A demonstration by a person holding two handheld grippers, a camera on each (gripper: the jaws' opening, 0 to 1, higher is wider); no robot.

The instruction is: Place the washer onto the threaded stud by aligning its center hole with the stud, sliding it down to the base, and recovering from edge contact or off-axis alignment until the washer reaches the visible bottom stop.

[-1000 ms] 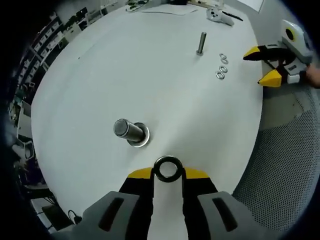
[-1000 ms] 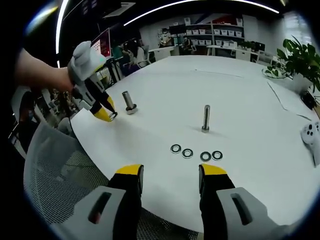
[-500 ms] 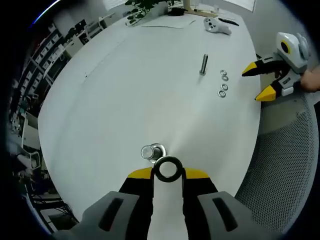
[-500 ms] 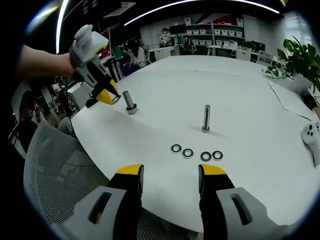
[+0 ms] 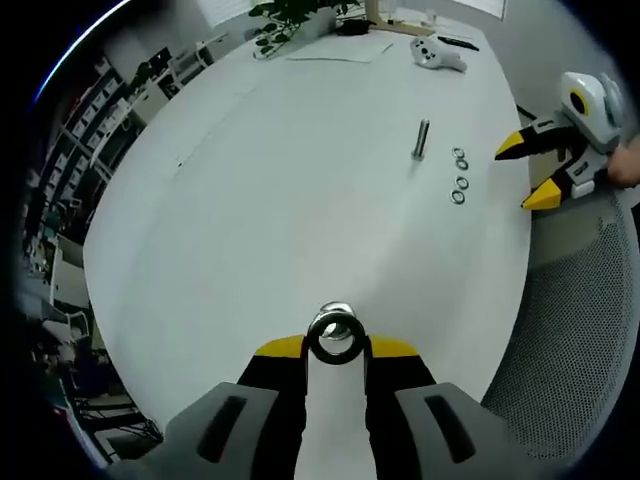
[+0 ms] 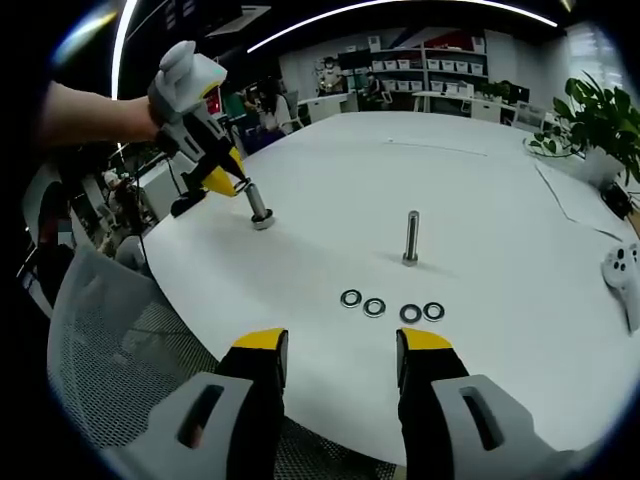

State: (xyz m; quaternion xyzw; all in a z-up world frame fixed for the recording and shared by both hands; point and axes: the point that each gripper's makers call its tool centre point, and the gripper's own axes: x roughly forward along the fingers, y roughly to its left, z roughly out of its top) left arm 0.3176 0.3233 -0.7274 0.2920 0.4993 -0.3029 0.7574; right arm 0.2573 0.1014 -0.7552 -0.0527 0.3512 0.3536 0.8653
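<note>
Washer [image 5: 334, 337] sits pinched in my left gripper [image 5: 335, 348], its hole right over the tip of the near stud [image 6: 258, 205], whose long axis runs straight down to the table [image 5: 300, 180]; right gripper [image 6: 335, 345] hangs wide, empty, well apart.

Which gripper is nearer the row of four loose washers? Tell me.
Right. The right gripper hovers open just short of the four loose washers; the left gripper is far off, holding a washer above another stud.

left gripper [image 5: 336, 345] clamped on washer [image 5: 335, 336]; right gripper [image 6: 334, 345] jaws apart
</note>
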